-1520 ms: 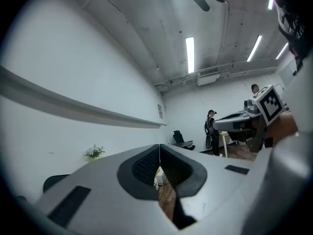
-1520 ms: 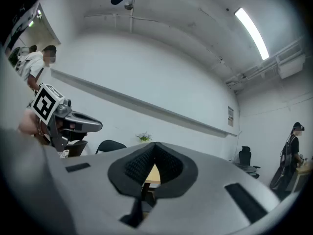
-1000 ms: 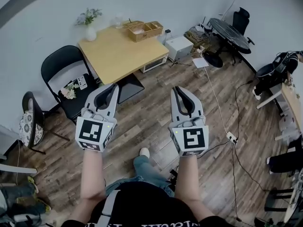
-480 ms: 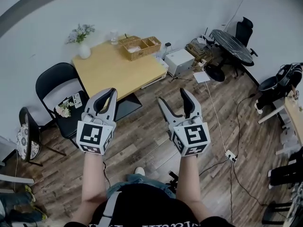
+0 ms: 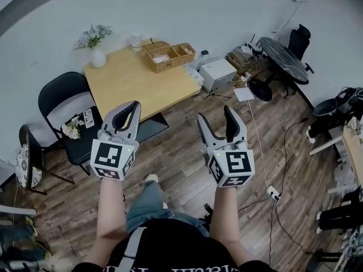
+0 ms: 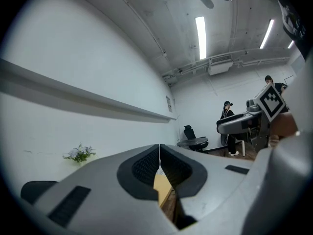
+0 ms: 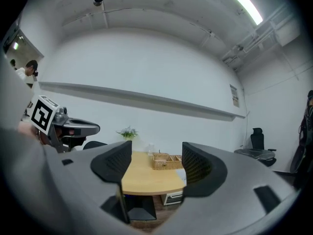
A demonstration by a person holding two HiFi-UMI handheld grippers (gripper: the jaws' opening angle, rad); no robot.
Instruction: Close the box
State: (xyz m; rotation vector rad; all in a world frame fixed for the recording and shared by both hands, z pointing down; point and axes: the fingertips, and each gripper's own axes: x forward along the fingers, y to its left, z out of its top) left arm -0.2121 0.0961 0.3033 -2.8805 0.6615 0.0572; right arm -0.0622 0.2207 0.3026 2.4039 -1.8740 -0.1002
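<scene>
Shut a second ago, the right gripper (image 5: 215, 115) now gapes empty beside the closed left gripper (image 5: 132, 106), with the wooden table (image 5: 136, 83) at upper centre.

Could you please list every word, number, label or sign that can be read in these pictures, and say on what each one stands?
No text here can be read.
Wall sign: too small to read.
White print on the black shirt: cut off by the picture edge, unreadable.
Small card on the chair: too small to read.
Marker cubes: black-and-white square patterns only, no letters.
</scene>
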